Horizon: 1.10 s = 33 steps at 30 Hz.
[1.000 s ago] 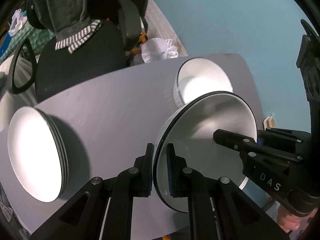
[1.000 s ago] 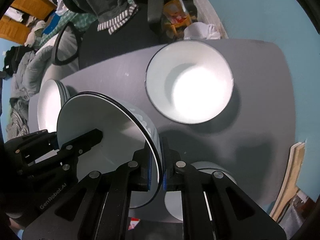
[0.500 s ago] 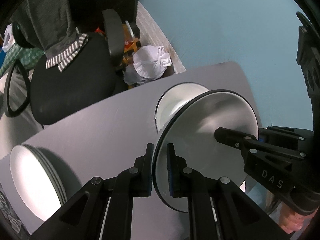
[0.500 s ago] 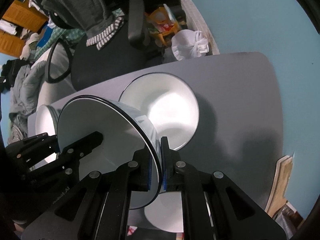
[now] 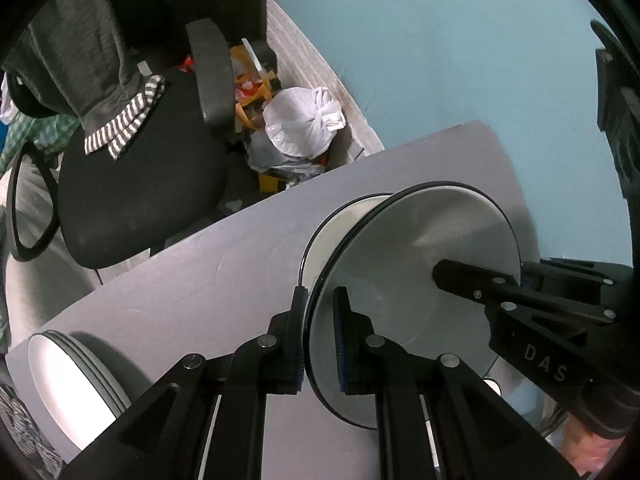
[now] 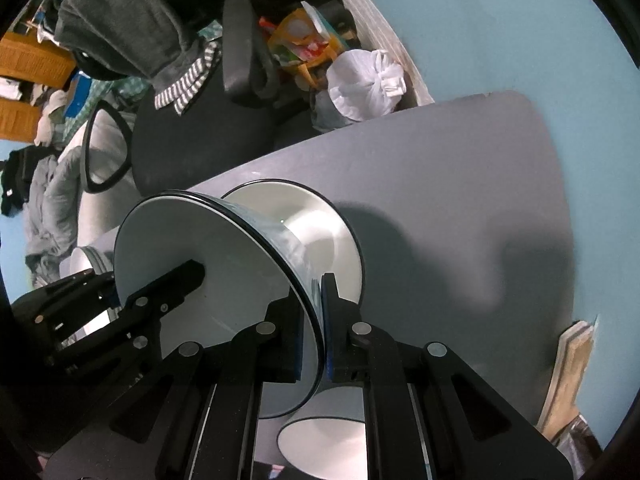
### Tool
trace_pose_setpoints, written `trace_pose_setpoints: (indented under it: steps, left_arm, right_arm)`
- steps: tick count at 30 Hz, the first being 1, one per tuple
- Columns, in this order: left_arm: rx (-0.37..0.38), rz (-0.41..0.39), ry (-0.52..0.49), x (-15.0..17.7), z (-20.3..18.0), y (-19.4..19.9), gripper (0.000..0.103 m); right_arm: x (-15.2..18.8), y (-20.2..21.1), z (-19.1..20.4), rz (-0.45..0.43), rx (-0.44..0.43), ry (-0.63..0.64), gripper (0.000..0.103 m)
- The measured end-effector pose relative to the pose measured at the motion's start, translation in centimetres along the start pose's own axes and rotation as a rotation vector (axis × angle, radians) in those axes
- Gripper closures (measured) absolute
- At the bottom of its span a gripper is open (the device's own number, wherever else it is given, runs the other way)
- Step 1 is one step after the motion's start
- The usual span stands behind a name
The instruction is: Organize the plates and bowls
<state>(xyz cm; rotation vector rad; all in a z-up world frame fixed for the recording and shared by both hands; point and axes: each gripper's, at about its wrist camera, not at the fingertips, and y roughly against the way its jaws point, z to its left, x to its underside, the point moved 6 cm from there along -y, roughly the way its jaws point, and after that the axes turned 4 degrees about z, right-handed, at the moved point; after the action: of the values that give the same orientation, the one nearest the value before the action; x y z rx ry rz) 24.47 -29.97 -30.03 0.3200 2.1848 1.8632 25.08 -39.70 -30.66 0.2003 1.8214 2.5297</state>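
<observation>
held bowl: white ceramic bowl with black rim (image 5: 416, 280), empty, clamped by left gripper (image 5: 319, 336) and right gripper (image 6: 311, 332)
ahead: second white bowl (image 6: 320, 232), empty, on grey table (image 6: 460, 200)
left: white plate stack (image 5: 76, 376)

A black office chair (image 5: 136, 196) is standing beside the grey table (image 5: 224, 280); a grey striped-cuff garment (image 5: 92, 76) is hanging over it; a knotted white plastic bag (image 5: 302, 122) is lying on the floor against the blue wall (image 5: 440, 48).
</observation>
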Motion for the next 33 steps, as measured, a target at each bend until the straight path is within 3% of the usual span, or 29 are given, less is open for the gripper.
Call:
trace_pose_setpoints:
  steps: [16, 28, 33]
  left_arm:
    - [0.004, 0.050, -0.028, -0.2, -0.7, -2.0, 0.092]
    - [-0.013, 0.090, -0.035, -0.8, -0.9, -2.2, 0.092]
    - [-0.054, 0.091, -0.071, -0.8, -1.4, -1.9, 0.089]
  right_arm:
    - [-0.5, -0.6, -1.1, 0.029, 0.033, 0.002, 0.095]
    - [-0.4, -0.9, -1.5, 0.057, -0.003, -0.021, 0.095]
    - [-0.5, -0.6, -1.0, 0.062, 0.006, -0.018, 0.087]
